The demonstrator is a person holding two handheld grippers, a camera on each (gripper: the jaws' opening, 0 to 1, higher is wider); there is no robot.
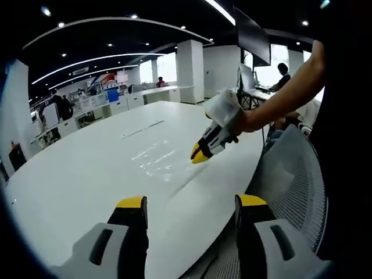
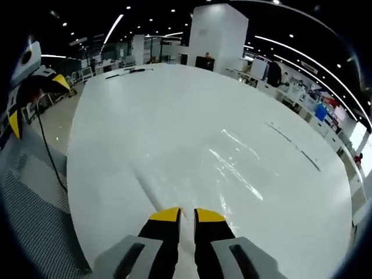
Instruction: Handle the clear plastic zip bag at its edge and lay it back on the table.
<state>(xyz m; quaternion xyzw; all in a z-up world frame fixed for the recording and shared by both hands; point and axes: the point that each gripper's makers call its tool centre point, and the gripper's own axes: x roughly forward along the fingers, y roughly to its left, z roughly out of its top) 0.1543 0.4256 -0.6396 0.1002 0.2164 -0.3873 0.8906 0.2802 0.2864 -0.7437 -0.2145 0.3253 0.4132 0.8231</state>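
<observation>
Clear plastic, almost lost against the white table point(image 2: 116, 116): the bag point(image 2: 232, 168) lies flat on the tabletop and gives itself away only by glints and faint creases. In the right gripper view those bright streaks run from near the yellow jaw tips up and away to the right, so the bag's long axis seems to slant that way across the table, though its full outline is too faint to trace. A thin straight line, likely the bag's near edge, runs from the left down to the jaw tips.

In that view the right gripper point(image 2: 187, 216) sits low at the bag's edge with its jaws nearly together, only a thin slit between them. Whether they pinch the plastic cannot be told.

From the left gripper view point(image 1: 189, 203), the left gripper has its jaws wide apart, holding nothing, hanging over the table's near rim. This view shows the right gripper point(image 1: 199, 156) from outside, held in a person's hand point(image 1: 247, 121), its yellow tips down on the table beside the bag's shimmer point(image 1: 154, 154). A mesh chair back point(image 1: 296, 180) stands just to the right.

At the left margin of the right gripper view, the left gripper point(image 2: 17, 96) appears with a black cable point(image 2: 51, 157) hanging below it, over grey mesh point(image 2: 29, 232).
</observation>
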